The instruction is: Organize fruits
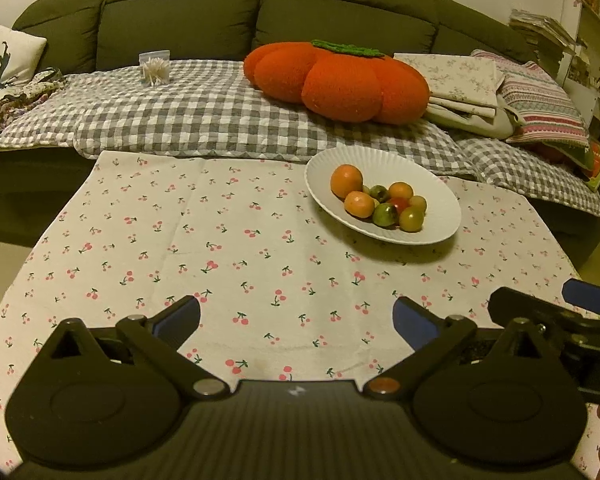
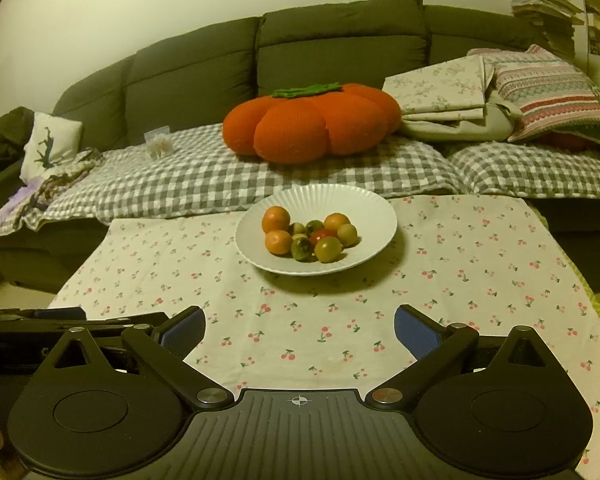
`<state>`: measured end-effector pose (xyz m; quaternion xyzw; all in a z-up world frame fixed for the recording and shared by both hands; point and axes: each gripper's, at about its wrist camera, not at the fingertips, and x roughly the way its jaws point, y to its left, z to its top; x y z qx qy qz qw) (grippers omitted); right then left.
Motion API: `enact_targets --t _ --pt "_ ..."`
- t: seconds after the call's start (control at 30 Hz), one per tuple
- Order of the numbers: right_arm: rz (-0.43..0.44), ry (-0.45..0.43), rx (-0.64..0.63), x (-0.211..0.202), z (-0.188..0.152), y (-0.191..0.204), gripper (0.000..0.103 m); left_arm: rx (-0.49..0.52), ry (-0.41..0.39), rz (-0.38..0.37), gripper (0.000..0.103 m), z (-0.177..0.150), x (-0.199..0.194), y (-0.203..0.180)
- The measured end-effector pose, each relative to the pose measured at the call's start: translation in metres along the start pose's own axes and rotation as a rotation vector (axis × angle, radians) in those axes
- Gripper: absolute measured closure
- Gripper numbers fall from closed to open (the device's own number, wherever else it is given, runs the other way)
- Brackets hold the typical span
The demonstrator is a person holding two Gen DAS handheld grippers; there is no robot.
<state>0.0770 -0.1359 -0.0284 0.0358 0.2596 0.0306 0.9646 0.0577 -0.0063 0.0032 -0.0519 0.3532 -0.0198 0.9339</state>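
White and ribbed, the plate (image 2: 374,216) is seen to hold all the fruits (image 2: 310,236) heaped at its centre on the cherry-print cloth (image 2: 480,264), while the left gripper (image 1: 296,322) and right gripper (image 2: 300,326) are held back with jaws spread and empty, so the pile is kept in view.

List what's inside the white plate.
The white plate holds three orange fruits, several green-yellow ones and a red one. Anything beneath the pile is hidden.
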Motion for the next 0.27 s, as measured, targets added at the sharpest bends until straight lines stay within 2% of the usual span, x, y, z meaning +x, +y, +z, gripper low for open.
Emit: enact_targets --t 0.27 --pt "0.004 -0.002 0.002 -0.0009 0.0003 -0.0014 0.001 0.030 -0.026 0.017 0.001 -0.0001 -0.0028 -0.0029"
